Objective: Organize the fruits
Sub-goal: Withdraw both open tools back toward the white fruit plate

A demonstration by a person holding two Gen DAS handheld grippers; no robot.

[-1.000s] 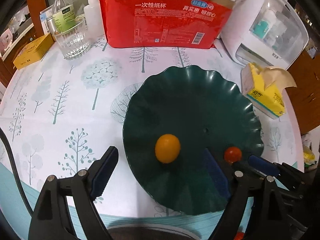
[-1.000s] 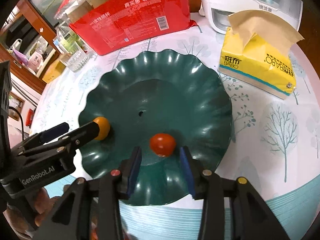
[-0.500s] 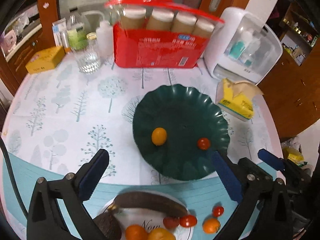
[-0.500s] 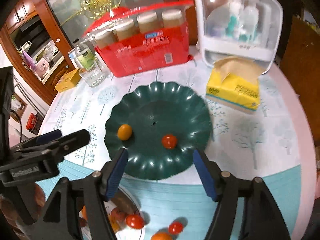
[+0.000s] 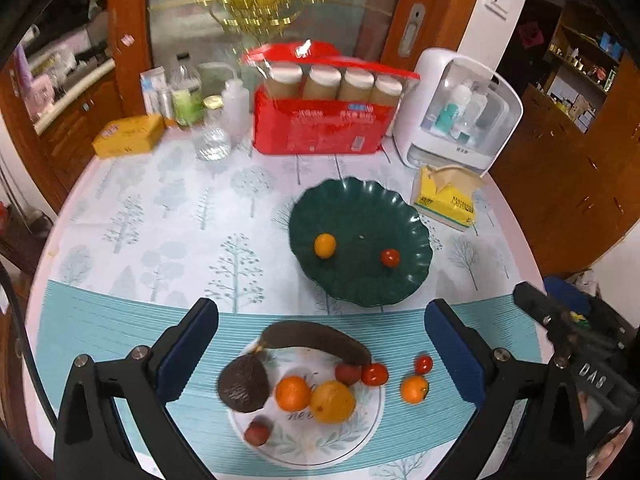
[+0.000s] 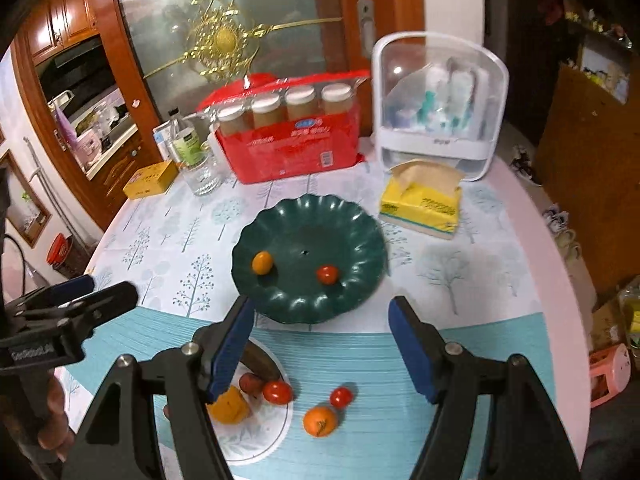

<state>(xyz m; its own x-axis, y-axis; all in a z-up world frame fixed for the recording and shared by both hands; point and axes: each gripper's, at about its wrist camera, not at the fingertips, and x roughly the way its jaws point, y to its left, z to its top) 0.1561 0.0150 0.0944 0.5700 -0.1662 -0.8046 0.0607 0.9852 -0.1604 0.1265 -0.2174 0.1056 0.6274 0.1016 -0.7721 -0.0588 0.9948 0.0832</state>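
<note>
Left wrist view: my left gripper wide, empty, over white plate for next pick. Right gripper part-open, empty. Green plate: kumquat, tomato delivered.

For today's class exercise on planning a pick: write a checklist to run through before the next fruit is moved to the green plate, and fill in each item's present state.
1. Left claw open and empty: ok.
2. Right claw open and empty: ok.
3. Green plate has bare room beside its yellow tomato and red tomato: ok.
4. Loose fruit is free to grasp: ok; the small orange and cherry tomato lie on the cloth, apart from the white plate.
5. Banana clear of neighbours: not ok; it touches the avocado.
6. Fruit firmness: cannot tell.
</note>
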